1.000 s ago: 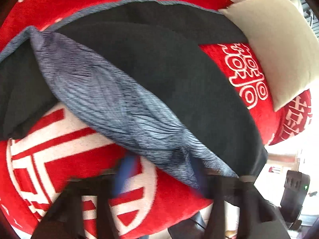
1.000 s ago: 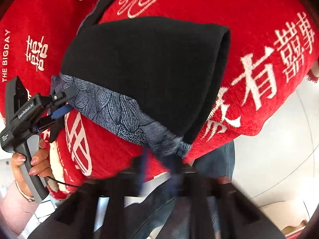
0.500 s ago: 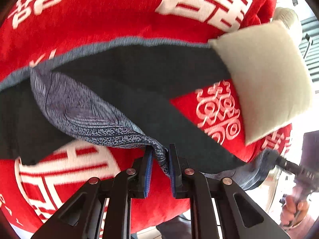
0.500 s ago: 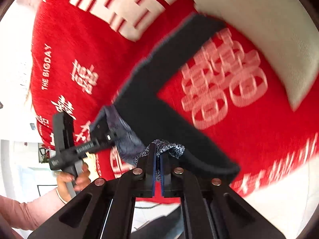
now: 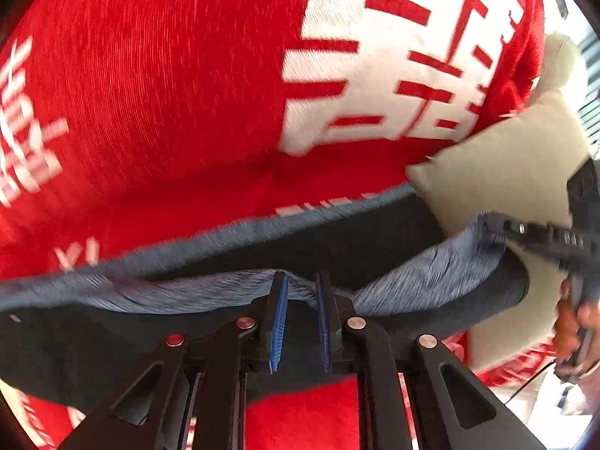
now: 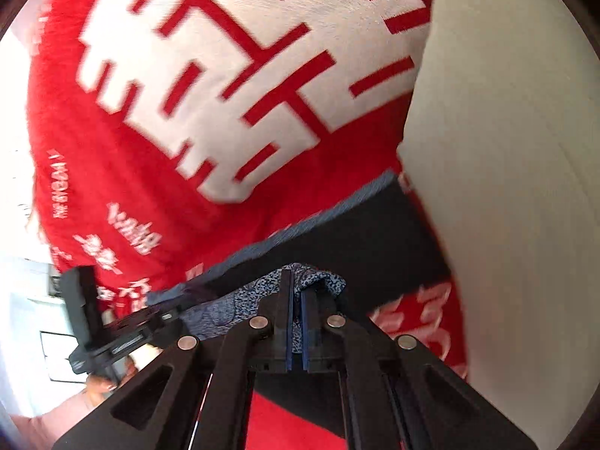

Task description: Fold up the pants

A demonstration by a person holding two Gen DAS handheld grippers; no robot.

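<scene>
Right wrist view: both tools, right tool [image 6: 295,302] and left tool [image 5: 301,300], pinch the dark blue-lined fabric pants [image 5: 375,251]; carry both corners level toward twelve o'clock.

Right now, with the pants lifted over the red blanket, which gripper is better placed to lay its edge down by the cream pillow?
Probably the right gripper: shut on the pants, right beside the cream pillow. The left gripper grips the hem farther from it.
</scene>
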